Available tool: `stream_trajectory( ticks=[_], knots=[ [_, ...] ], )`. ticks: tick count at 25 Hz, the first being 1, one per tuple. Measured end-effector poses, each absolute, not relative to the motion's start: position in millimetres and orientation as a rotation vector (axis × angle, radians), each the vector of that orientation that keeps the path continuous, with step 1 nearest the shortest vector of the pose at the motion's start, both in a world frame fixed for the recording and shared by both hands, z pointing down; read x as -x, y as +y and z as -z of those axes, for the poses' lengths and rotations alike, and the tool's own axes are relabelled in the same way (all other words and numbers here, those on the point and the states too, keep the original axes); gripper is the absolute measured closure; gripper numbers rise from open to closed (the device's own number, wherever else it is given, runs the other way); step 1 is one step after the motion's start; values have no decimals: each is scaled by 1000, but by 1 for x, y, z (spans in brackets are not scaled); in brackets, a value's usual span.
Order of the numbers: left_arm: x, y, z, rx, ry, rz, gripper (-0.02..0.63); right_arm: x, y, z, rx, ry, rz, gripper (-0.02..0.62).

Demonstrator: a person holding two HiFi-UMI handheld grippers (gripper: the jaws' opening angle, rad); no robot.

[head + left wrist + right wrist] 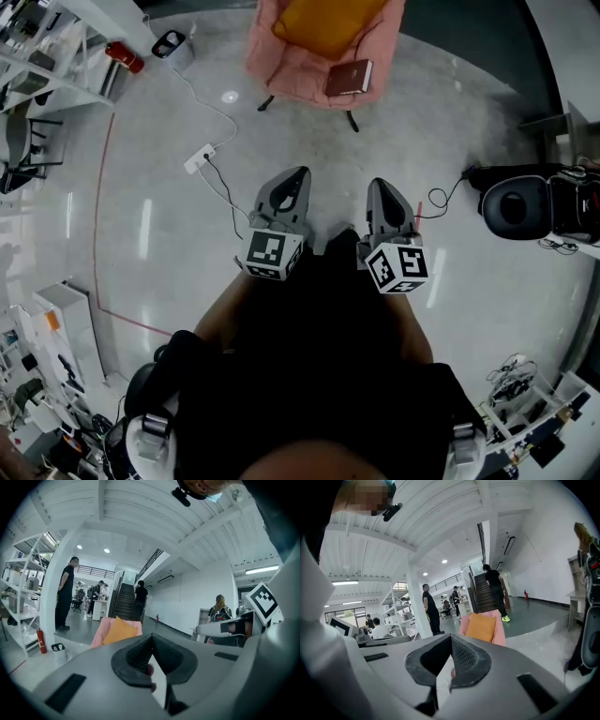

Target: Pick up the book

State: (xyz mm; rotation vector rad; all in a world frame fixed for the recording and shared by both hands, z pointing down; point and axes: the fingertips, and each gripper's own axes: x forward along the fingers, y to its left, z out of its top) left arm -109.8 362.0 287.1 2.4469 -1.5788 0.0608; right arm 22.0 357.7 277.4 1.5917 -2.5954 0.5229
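A brown book (349, 78) lies on the seat of a pink armchair (291, 61), next to an orange cushion (328, 23), at the top of the head view. My left gripper (298, 172) and right gripper (378, 184) are held side by side over the grey floor, pointing at the chair and well short of it. Both have their jaws together with nothing in them. In the left gripper view the left gripper (151, 637) points at the armchair (101, 633) and cushion (121, 631). In the right gripper view the right gripper (451, 638) faces the cushion (480, 626). The book is hidden in both gripper views.
A white power strip (200, 158) with a trailing cable lies on the floor left of the grippers. A red fire extinguisher (125, 57) and shelving stand at the far left. A black round object (514, 206) with cables sits at the right. Several people (65, 592) stand in the hall beyond.
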Motion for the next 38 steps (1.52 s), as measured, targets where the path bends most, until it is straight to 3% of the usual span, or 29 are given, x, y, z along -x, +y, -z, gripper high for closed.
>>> stream_trajectory(
  ticks=[14, 38],
  knots=[
    [101, 305, -299, -2440, -1564, -78, 597, -20, 298, -291, -1578, -2617, -552, 594],
    [13, 104, -287, -2434, -1648, -97, 597, -86, 95, -290, -1464, -2703, -592, 594]
  ],
)
